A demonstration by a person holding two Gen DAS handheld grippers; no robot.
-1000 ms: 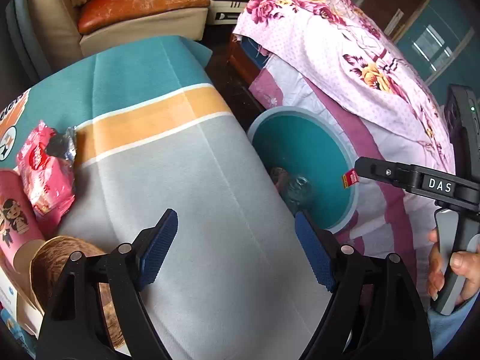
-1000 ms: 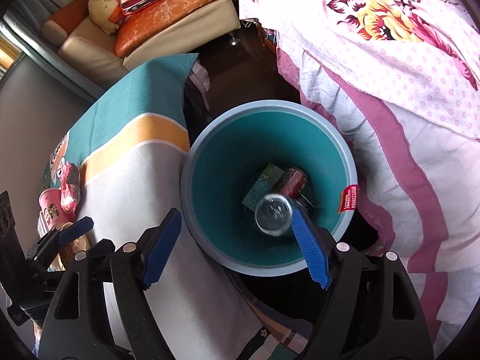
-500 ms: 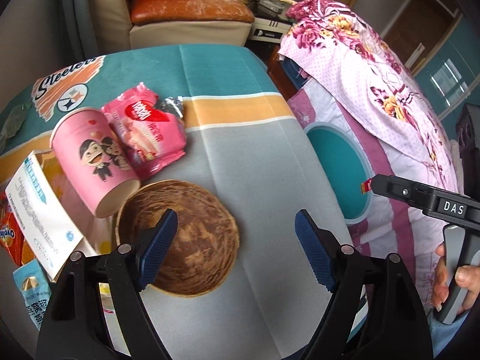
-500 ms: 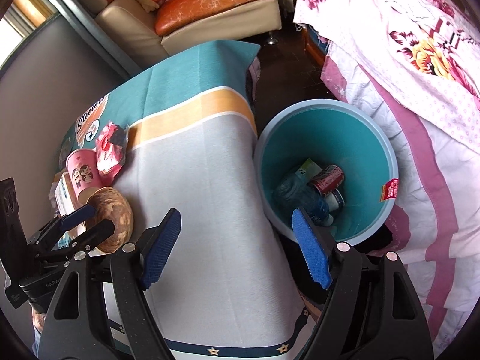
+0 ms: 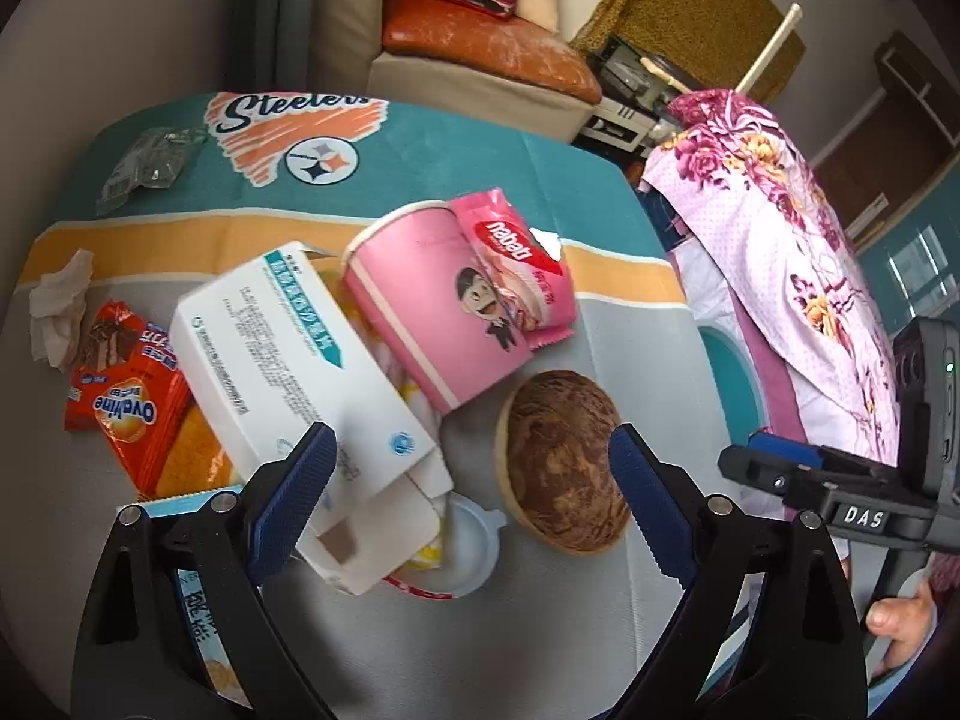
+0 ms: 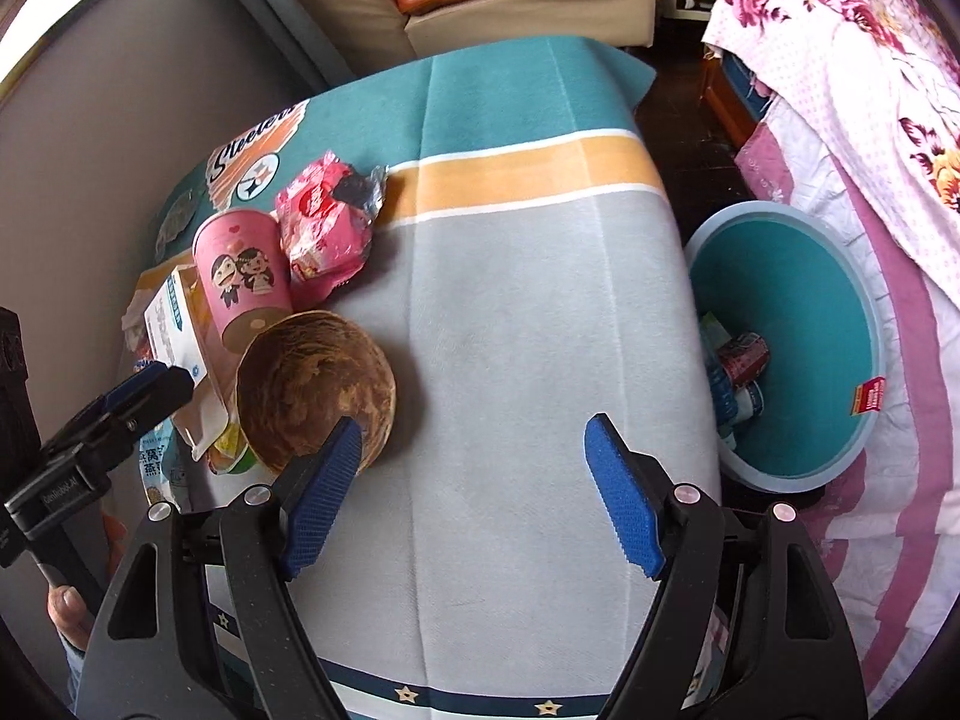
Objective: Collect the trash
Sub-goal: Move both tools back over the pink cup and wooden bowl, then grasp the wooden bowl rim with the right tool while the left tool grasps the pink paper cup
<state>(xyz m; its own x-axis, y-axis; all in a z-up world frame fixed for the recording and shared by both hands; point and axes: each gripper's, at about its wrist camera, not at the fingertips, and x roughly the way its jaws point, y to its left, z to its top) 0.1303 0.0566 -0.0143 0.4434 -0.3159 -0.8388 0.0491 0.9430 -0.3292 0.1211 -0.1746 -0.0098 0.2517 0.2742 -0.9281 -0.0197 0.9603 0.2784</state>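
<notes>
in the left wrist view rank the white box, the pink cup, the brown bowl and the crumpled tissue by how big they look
1. white box
2. pink cup, close behind the box
3. brown bowl
4. crumpled tissue

The box lies nearer the camera, so its lead over the cup is unsure.

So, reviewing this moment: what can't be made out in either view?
- Bin contents: right wrist view, the table edge and bin wall hide all but a red can.
- Bin: left wrist view, only a sliver shows past the table edge.
- Items under the white carton: left wrist view, covered by it.
- Clear wrapper: left wrist view, too small to identify.
</notes>
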